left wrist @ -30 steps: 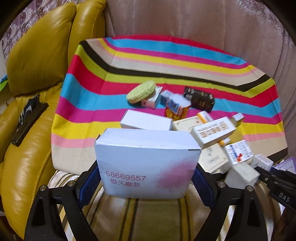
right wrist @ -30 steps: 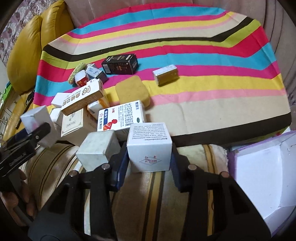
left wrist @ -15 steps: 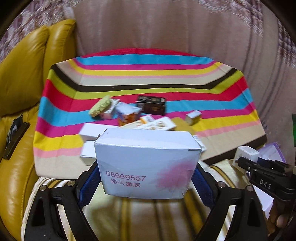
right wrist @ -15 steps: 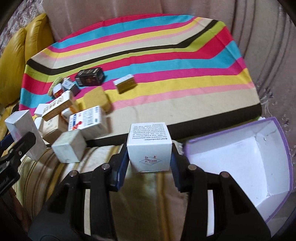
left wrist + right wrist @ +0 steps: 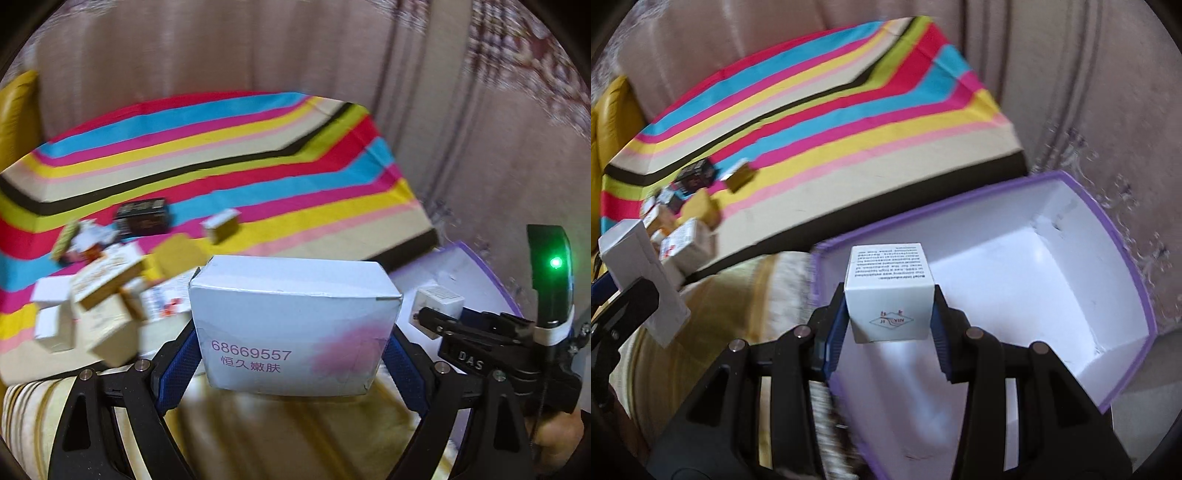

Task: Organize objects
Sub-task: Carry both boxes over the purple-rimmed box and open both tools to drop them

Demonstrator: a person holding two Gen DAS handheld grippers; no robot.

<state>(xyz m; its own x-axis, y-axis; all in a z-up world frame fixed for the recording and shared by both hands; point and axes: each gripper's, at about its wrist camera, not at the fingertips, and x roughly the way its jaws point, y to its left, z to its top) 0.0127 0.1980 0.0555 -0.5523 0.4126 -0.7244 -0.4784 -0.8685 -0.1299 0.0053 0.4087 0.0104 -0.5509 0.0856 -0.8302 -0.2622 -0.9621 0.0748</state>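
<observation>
You are clamping the small white cardboard cube point(image 5: 889, 295) in your right tool point(image 5: 889, 314), centre frame, over the purple-rimmed white bin point(image 5: 1071, 280) for dropping. Your left tool point(image 5: 291, 354) is gripping the large white-and-pink carton point(image 5: 295, 325), lower centre, awaiting its turn.

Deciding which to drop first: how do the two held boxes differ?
The pink-smudged white box in the left gripper is wide, short of the purple bin; the small white cube box in the right gripper hangs over it. Both are clamped.
</observation>
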